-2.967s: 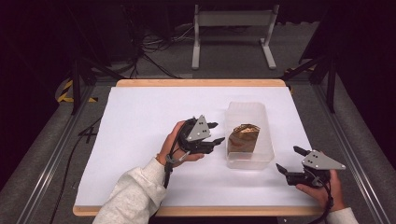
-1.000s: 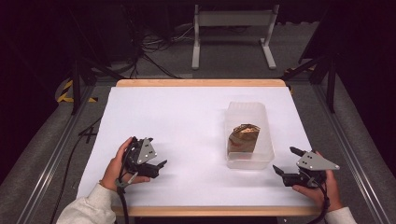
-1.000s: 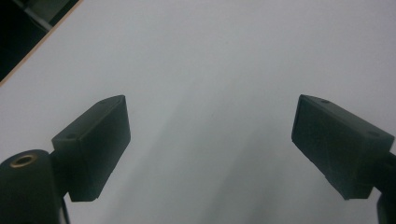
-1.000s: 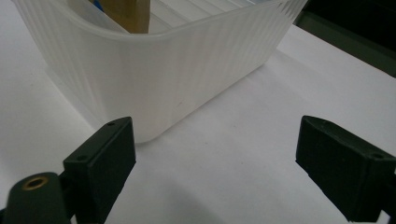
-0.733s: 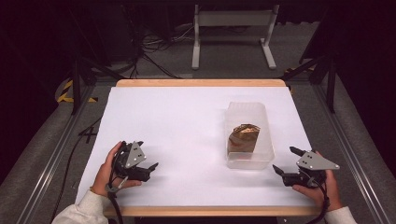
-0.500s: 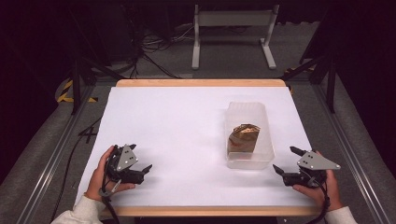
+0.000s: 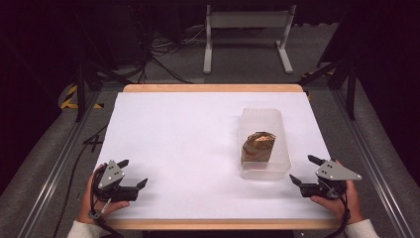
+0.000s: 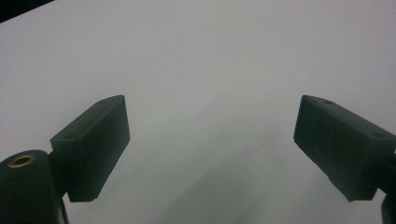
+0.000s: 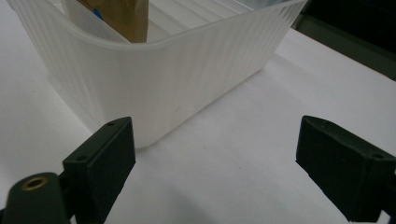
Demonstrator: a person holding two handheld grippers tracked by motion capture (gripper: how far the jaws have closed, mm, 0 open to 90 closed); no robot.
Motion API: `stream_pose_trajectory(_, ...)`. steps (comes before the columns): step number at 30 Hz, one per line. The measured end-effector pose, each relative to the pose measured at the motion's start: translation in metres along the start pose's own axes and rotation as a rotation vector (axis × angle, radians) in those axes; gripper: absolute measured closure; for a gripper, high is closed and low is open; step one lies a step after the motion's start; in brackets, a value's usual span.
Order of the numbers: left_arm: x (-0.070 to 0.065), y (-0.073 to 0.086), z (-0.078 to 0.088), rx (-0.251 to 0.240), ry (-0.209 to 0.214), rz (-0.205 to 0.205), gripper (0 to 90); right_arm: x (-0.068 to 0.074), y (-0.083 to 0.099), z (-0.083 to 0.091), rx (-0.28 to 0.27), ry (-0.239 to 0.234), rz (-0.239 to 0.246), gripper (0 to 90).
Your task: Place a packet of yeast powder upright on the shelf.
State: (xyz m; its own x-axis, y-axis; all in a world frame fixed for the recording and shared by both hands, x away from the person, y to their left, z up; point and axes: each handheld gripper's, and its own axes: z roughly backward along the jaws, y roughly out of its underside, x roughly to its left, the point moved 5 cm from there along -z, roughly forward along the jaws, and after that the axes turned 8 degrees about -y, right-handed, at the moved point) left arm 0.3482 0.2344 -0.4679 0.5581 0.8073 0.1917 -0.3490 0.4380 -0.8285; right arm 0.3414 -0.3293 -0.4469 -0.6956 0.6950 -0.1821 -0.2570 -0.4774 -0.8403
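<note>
1. The white worktop (image 7: 188, 134) carried a clear ribbed plastic tub (image 7: 264, 144) right of centre, a brown packet (image 7: 258, 145) standing inside.
2. The left tool (image 7: 130, 173) sat well left of the tub, jaws wide, empty.
3. The right tool (image 7: 303, 169) rested just right of the tub, jaws wide.
4. The right gripper view showed the tub's rounded corner (image 9: 159, 88) close ahead.

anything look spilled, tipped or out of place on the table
Nothing stands out. The translucent plastic bin sits flat on the white tabletop with a brown packet inside it. Both tongs, left and right, are open and hold nothing.
</note>
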Motion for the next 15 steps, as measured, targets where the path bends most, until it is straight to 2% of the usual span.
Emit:
stream_pose_trajectory(6, 0.0028, 0.0027, 0.0037, -0.025, -0.004, 0.037, 10.6, -0.0015, -0.001, 0.0006, -0.008, 0.007, 0.001, 12.1)
stream_pose_trajectory(9, 0.0052, 0.0049, 0.004, -0.037, 0.009, 0.072, 10.6, -0.0026, -0.0014, 0.0013, -0.012, 0.012, -0.003, 12.1)
stream_pose_trajectory(15, 0.0056, 0.0048, 0.0048, -0.049, 0.007, 0.087, 10.6, -0.0021, -0.0013, 0.0009, -0.011, 0.01, -0.002, 12.1)
